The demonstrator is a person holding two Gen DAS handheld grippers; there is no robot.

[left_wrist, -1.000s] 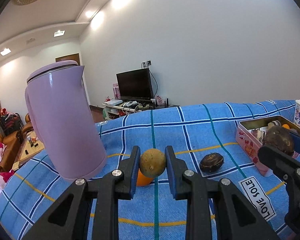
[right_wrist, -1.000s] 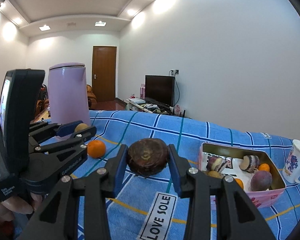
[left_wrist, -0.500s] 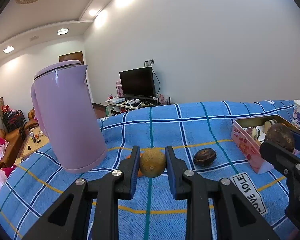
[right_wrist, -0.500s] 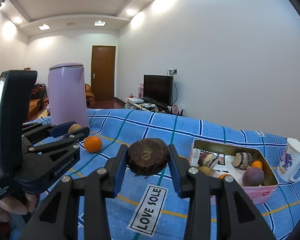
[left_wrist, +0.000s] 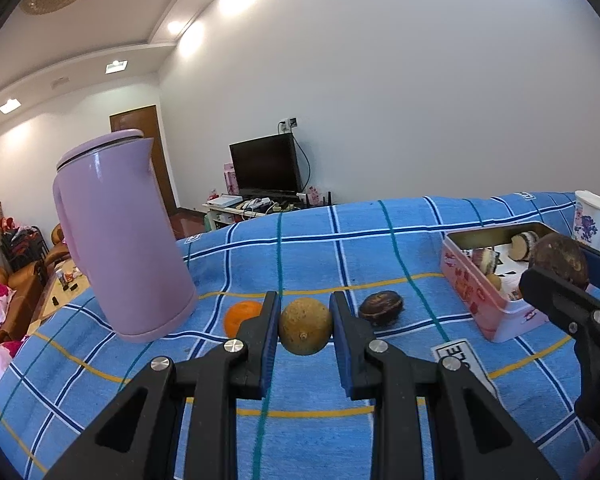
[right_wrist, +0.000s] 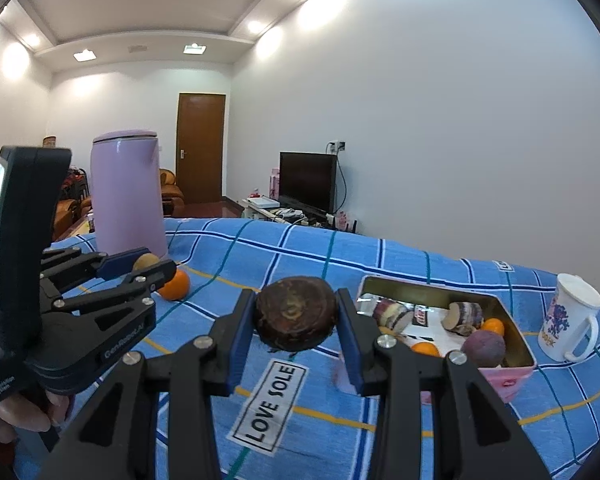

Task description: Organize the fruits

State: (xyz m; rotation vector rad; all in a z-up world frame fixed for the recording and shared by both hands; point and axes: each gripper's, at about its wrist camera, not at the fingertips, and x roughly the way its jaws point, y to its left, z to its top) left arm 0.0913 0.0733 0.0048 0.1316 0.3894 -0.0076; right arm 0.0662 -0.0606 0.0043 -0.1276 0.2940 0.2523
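Observation:
My left gripper (left_wrist: pixel 305 330) is shut on a round yellow-brown fruit (left_wrist: pixel 305 331), held above the blue checked cloth; in the right wrist view that gripper (right_wrist: pixel 150 264) sits at the left. My right gripper (right_wrist: pixel 296 316) is shut on a dark brown round fruit (right_wrist: pixel 296 312), also seen at the right edge as the dark brown fruit (left_wrist: pixel 560 256). An orange (left_wrist: pixel 242 316) and a dark wrinkled fruit (left_wrist: pixel 381 307) lie on the cloth. A pink tin (right_wrist: pixel 516 376) to the right holds several fruits and cut pieces.
A tall lilac jug (left_wrist: pixel 120 240) stands at the left of the table. A white printed mug (right_wrist: pixel 568 328) stands right of the tin. A "LOVE SOLE" label (right_wrist: pixel 272 408) is sewn on the cloth (left_wrist: pixel 340 240). A hand (right_wrist: pixel 16 416) grips the left tool.
Both grippers have pulled back from the table, each still holding its fruit. The jug, the orange, the dark fruit and the tin now look farther away.

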